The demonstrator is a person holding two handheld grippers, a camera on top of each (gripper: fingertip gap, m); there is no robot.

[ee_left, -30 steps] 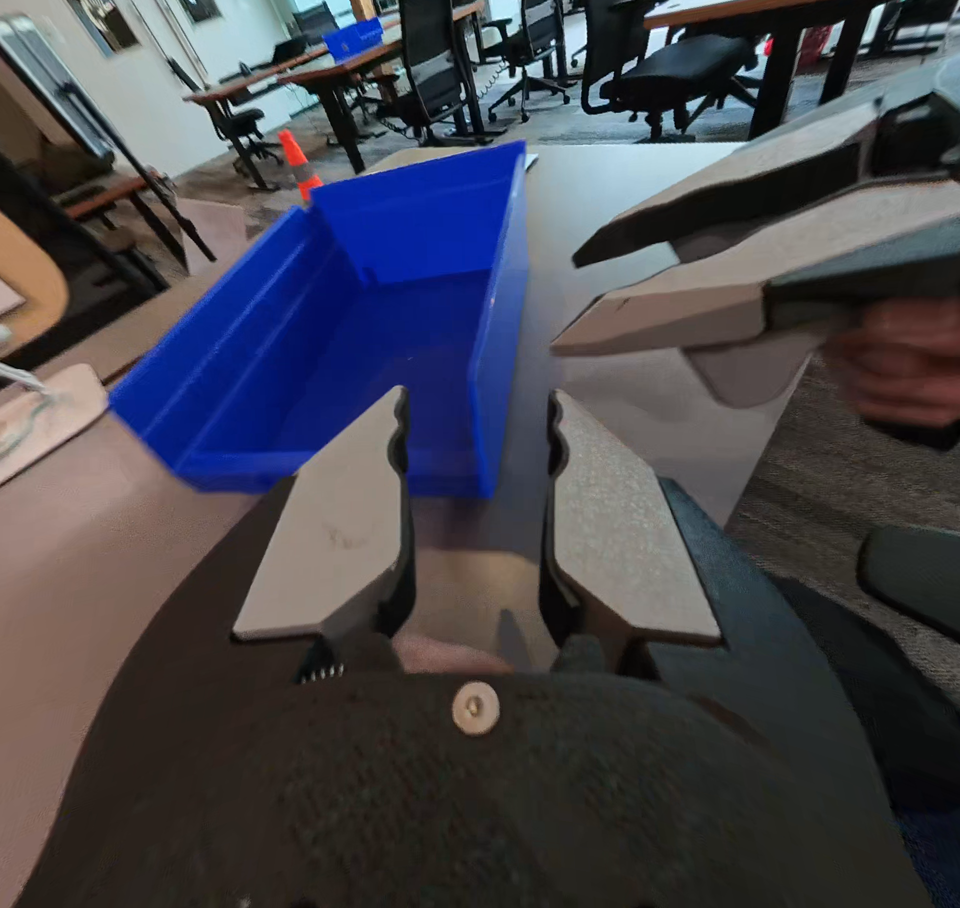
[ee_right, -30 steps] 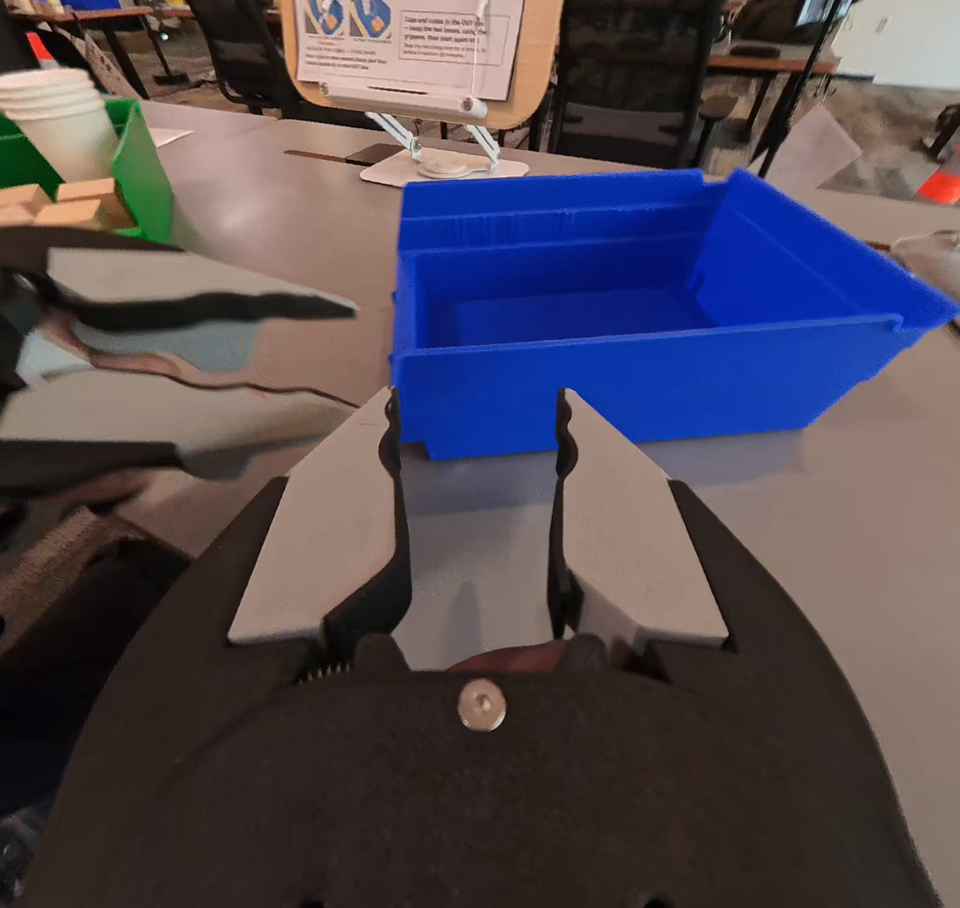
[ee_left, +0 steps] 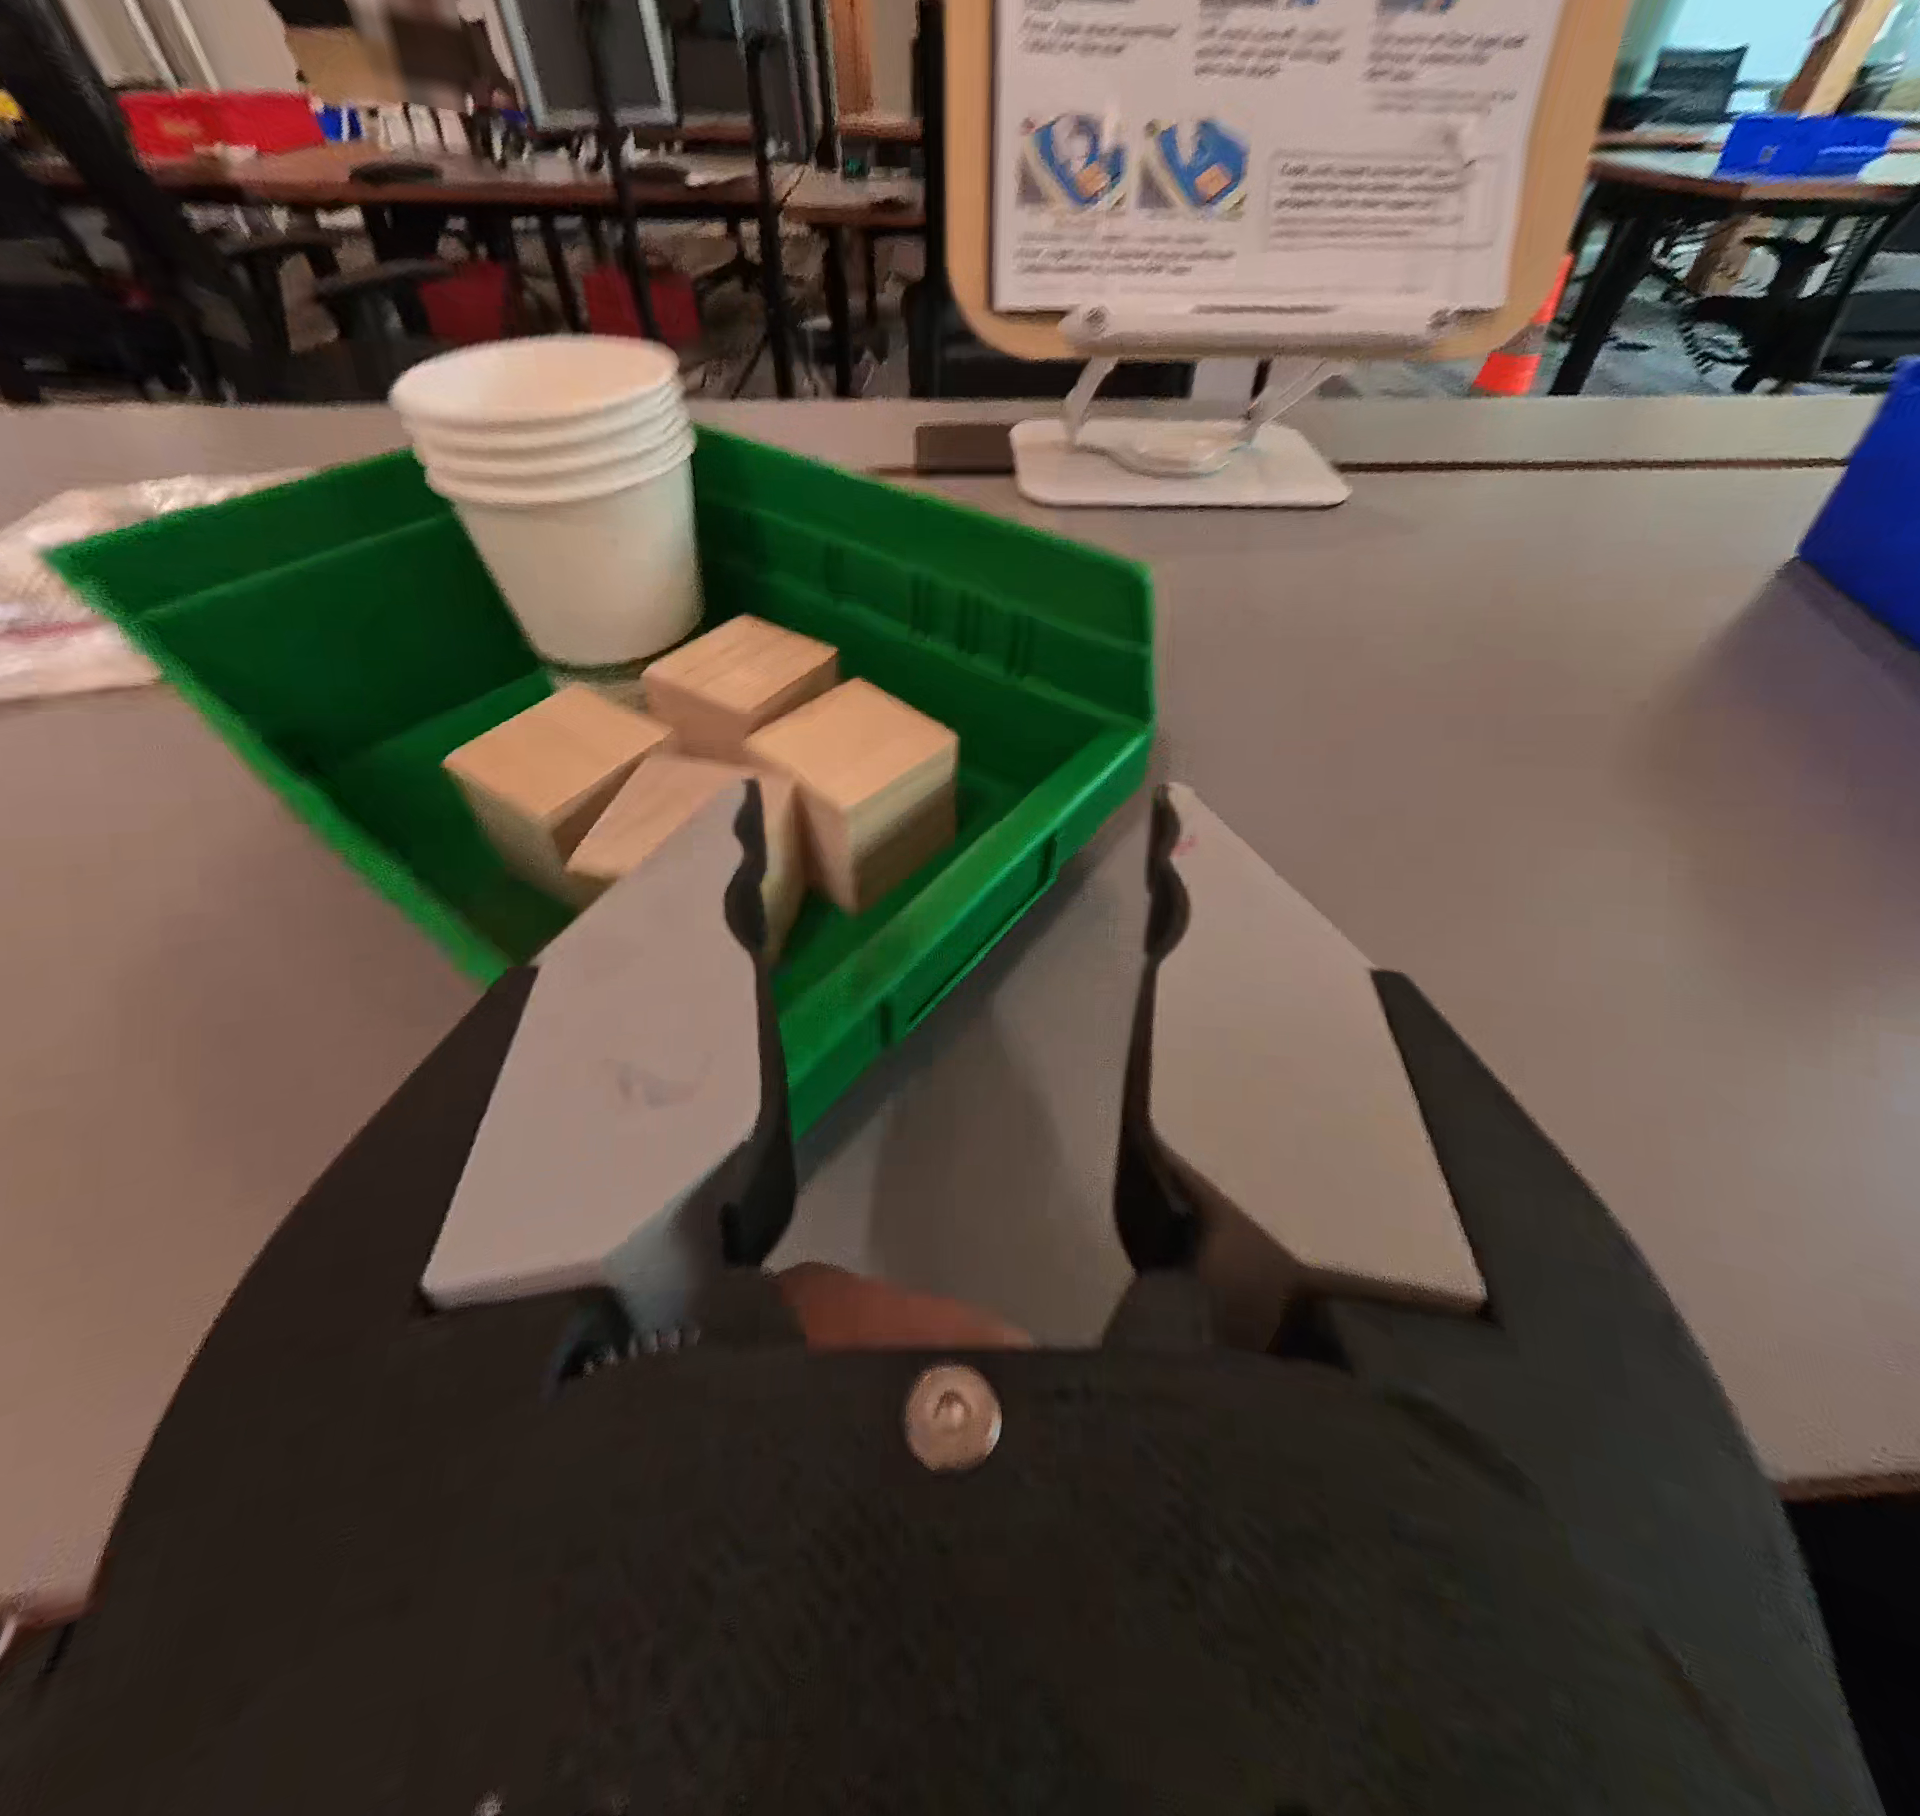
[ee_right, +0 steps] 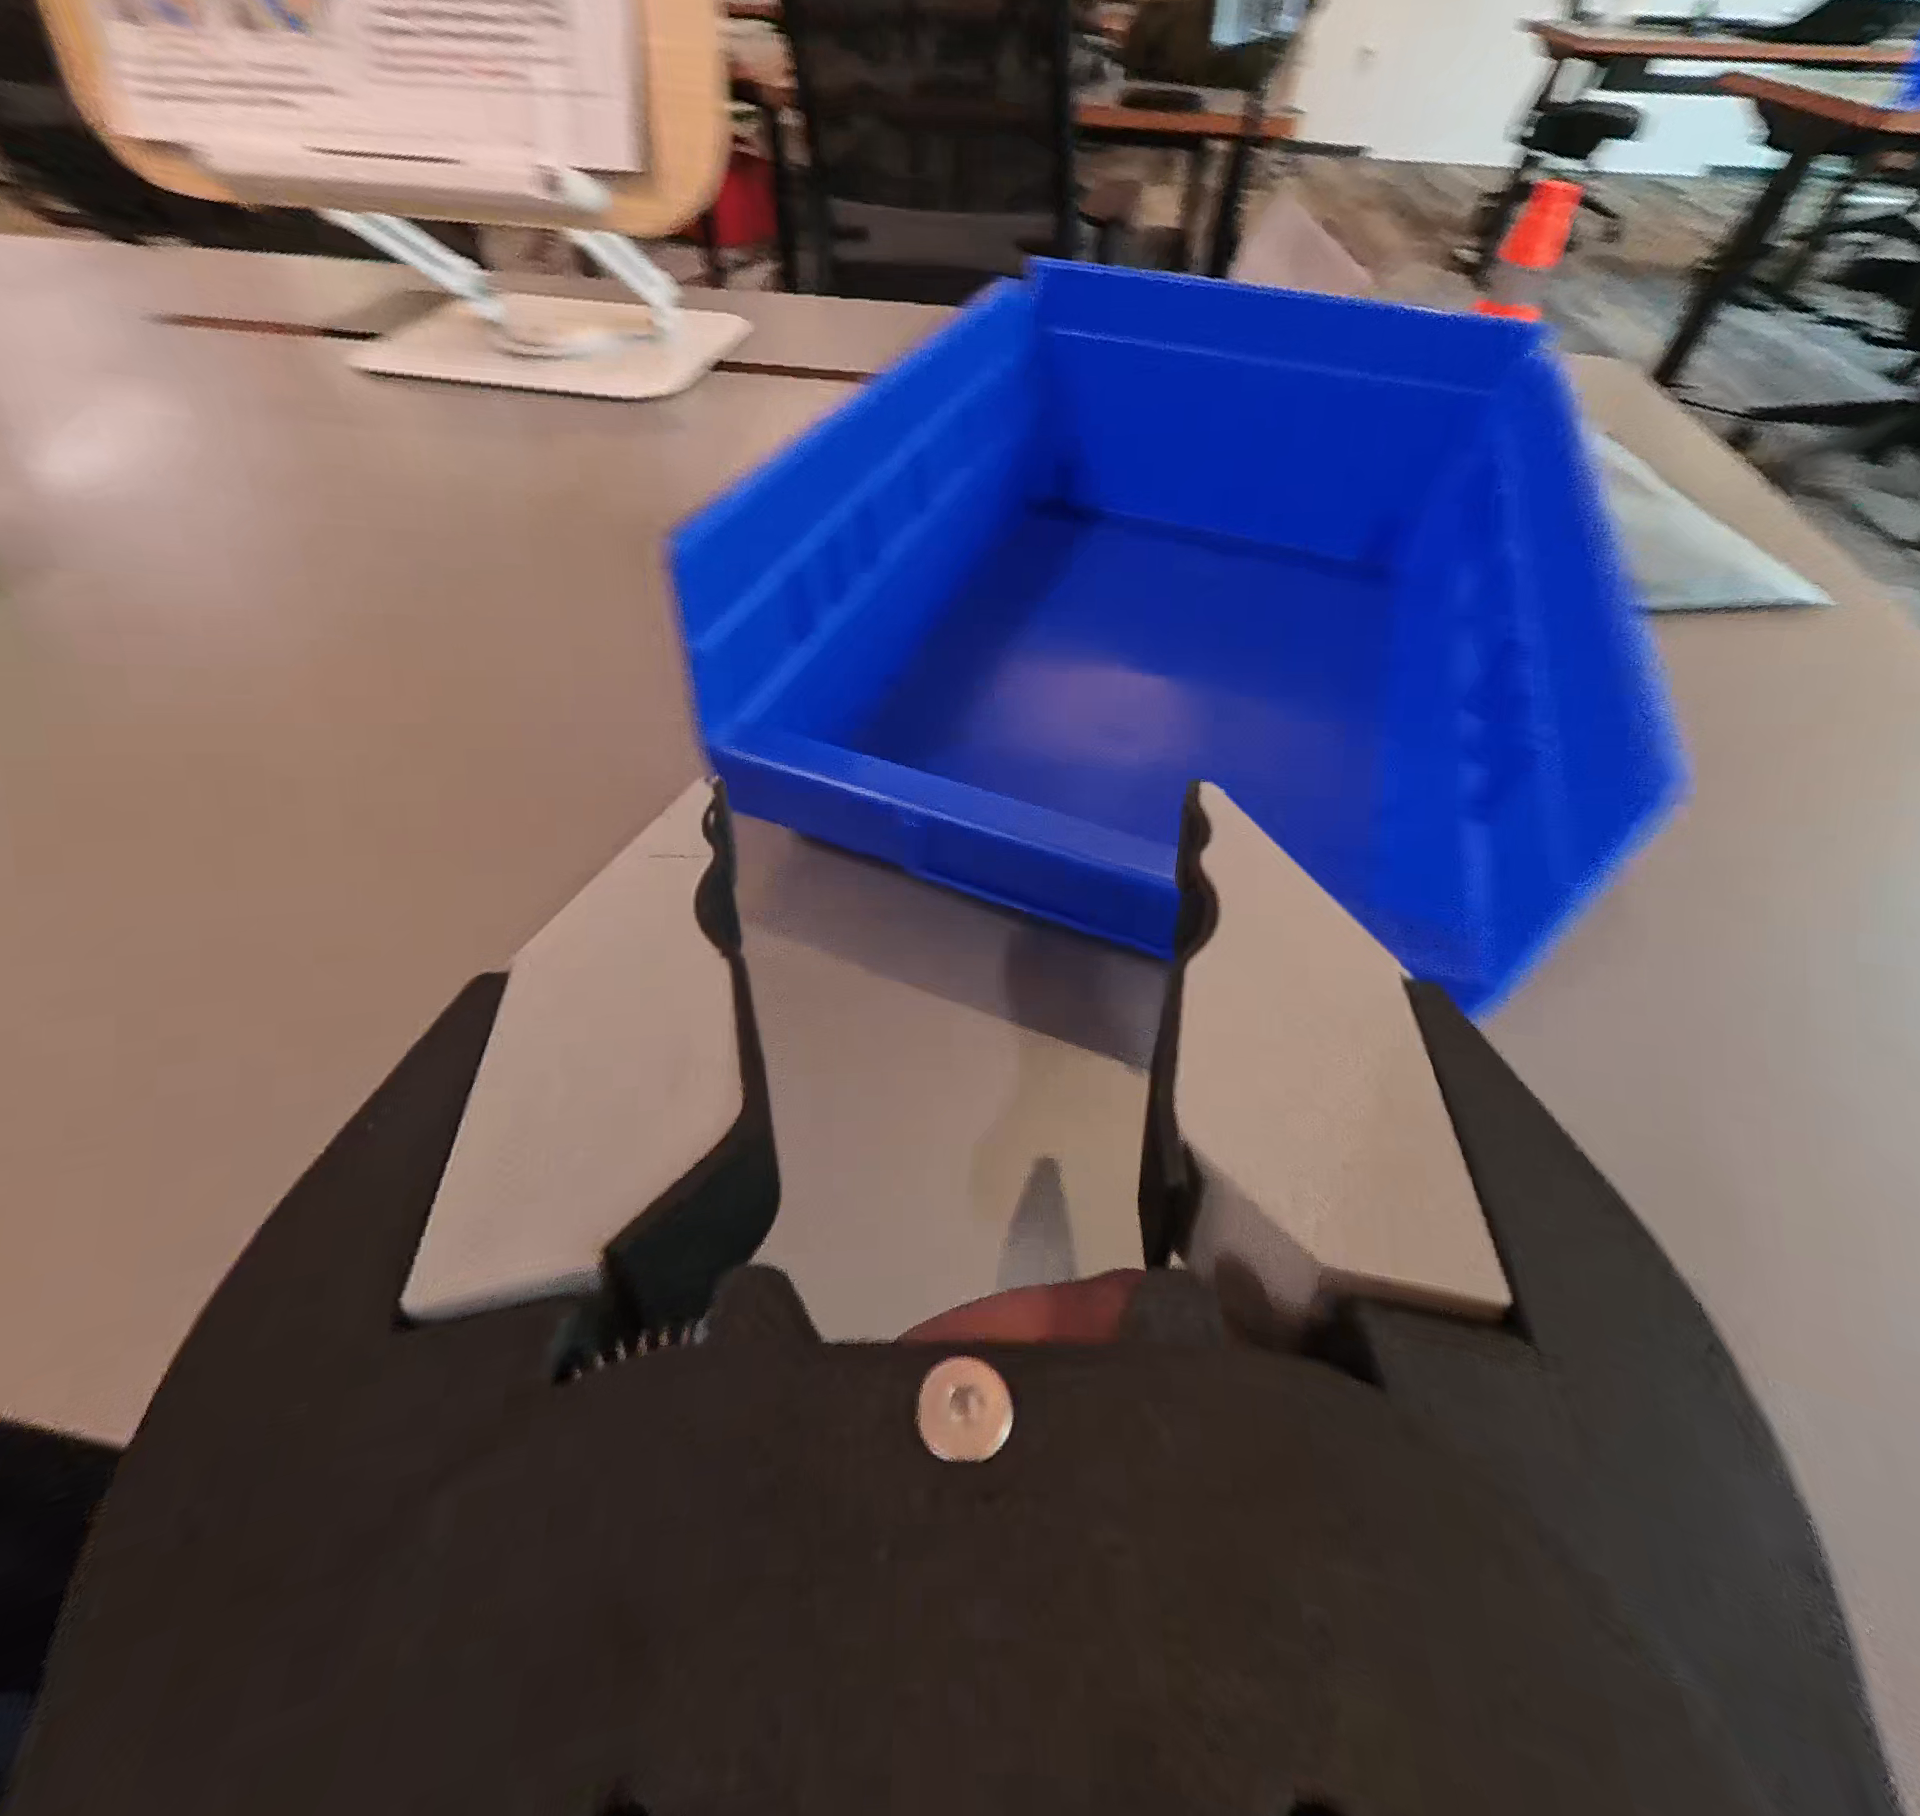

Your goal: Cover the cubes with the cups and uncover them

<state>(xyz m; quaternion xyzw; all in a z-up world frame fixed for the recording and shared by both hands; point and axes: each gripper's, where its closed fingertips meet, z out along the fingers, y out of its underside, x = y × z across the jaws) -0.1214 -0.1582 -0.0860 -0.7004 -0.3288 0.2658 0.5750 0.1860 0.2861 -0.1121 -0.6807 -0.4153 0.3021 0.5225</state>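
Observation:
In the left wrist view a green bin (ee_left: pixel 935 561) holds a stack of white paper cups (ee_left: pixel 566 488) at its back and several wooden cubes (ee_left: pixel 852 779) in front of them. My left gripper (ee_left: pixel 951 821) is open and empty, above the table at the bin's near right corner. In the right wrist view a blue bin (ee_right: pixel 1507 727) stands empty on the grey table (ee_right: pixel 312 675). My right gripper (ee_right: pixel 956 810) is open and empty, just short of the blue bin's near wall.
An instruction board on a white stand (ee_left: pixel 1184 457) is at the table's back; it also shows in the right wrist view (ee_right: pixel 551 343). The blue bin's corner (ee_left: pixel 1870 540) shows at the right edge of the left wrist view. Chairs and desks stand behind.
My left gripper has swung away from the blue bin to face the green bin and opened wider. My right gripper has turned right toward the blue bin and opened wider.

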